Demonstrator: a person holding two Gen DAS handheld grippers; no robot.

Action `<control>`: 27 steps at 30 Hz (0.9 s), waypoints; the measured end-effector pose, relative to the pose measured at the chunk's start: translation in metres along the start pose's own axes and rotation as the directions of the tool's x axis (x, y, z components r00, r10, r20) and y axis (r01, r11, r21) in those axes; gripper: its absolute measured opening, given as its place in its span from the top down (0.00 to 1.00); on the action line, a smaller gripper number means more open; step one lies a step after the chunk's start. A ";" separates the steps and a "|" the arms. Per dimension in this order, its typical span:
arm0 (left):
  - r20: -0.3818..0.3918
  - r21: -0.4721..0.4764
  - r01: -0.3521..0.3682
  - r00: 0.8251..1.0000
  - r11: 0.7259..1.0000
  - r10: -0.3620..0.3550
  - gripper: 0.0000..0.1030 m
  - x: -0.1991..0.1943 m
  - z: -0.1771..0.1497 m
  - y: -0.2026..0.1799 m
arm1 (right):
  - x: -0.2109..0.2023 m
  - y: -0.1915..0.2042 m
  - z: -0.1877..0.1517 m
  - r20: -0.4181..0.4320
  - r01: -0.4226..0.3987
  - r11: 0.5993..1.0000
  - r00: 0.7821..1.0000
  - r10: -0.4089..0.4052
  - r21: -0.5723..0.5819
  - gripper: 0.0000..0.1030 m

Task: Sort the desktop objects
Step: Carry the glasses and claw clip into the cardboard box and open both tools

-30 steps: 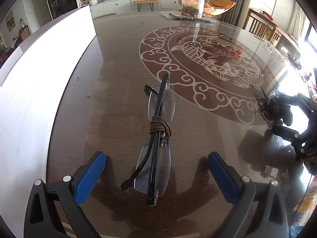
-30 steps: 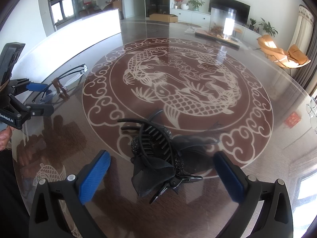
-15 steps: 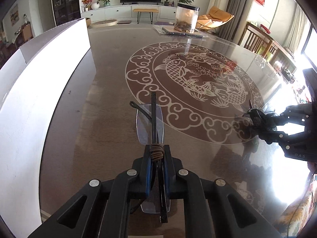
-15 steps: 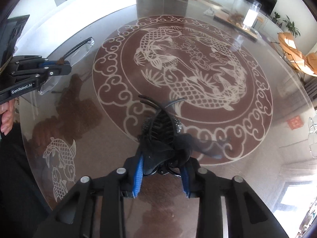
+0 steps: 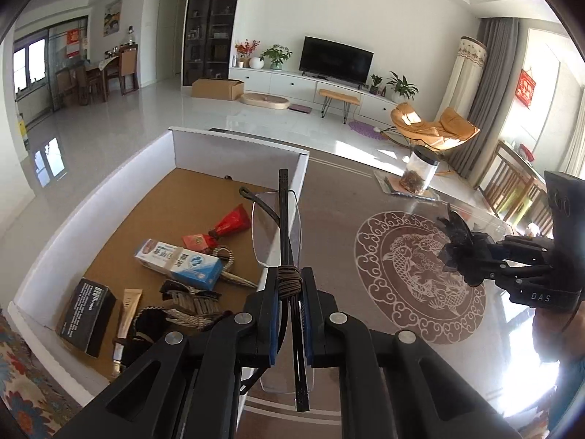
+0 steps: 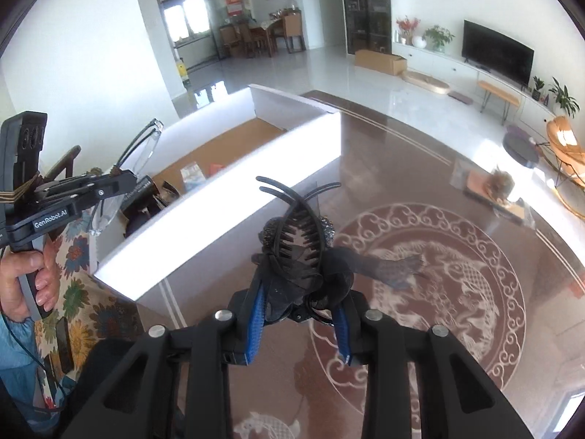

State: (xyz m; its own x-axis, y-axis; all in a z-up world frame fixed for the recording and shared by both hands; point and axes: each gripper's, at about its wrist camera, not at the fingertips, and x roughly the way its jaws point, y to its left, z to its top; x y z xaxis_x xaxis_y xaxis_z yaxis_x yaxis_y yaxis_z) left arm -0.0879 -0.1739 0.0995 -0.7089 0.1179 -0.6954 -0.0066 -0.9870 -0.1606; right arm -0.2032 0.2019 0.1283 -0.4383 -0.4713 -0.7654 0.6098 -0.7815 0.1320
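Two things up in the air above the glass table (image 5: 336,197). Glasses (image 5: 278,226): light, thin, easy to break, squeezed at the middle by the left gripper (image 5: 289,314), near the brown band. Hair clip (image 6: 296,252): light, stiff teeth, floppy bow, pinched at its base by the right gripper (image 6: 299,314). White box (image 5: 109,219) just beside. Inside already: toothpaste box (image 5: 179,261), black box (image 5: 86,314), red packet (image 5: 228,225). Only the box wall in the way.

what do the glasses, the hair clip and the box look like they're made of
Glasses: clear rimless lenses, likely plastic; thin glossy black arms.
Hair clip: glossy black teeth, probably plastic, with sheer dark fabric and a glittery patch.
Box: smooth matte white walls, plain brown floor; looks like cardboard.
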 end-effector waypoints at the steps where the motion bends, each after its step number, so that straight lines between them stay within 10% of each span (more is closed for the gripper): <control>1: -0.013 -0.039 -0.025 1.000 0.999 0.024 0.90 0.000 0.002 0.024 | 0.009 0.018 0.018 0.014 -0.039 0.999 0.999 0.039 -0.013 0.68; 11: -0.240 -0.174 -0.294 0.938 0.940 0.249 0.85 0.052 -0.023 0.141 | 0.151 0.175 0.097 -0.128 -0.256 0.962 0.961 0.244 -0.093 0.64; 13: -0.258 -0.187 -0.310 0.931 0.932 0.258 0.53 0.056 -0.030 0.145 | 0.179 0.181 0.095 -0.207 -0.273 0.960 0.945 0.255 -0.065 0.39; 15: -0.226 -0.184 -0.320 0.934 0.929 0.277 0.29 0.051 -0.032 0.142 | 0.186 0.182 0.094 -0.217 -0.262 0.963 0.945 0.244 -0.061 0.13; 27: -0.062 -0.254 -0.406 0.913 0.878 0.404 0.12 0.001 -0.030 0.107 | 0.138 0.135 0.123 -0.111 -0.072 0.984 0.992 0.054 -0.162 0.05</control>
State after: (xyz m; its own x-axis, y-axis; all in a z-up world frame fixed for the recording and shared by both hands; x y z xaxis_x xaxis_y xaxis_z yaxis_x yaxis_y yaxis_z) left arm -0.0685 -0.2757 0.0607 -0.6056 -0.2845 -0.7432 0.4613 -0.8865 -0.0365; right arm -0.2621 -0.0187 0.1181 -0.3289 -0.4648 -0.8220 0.7386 -0.6691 0.0828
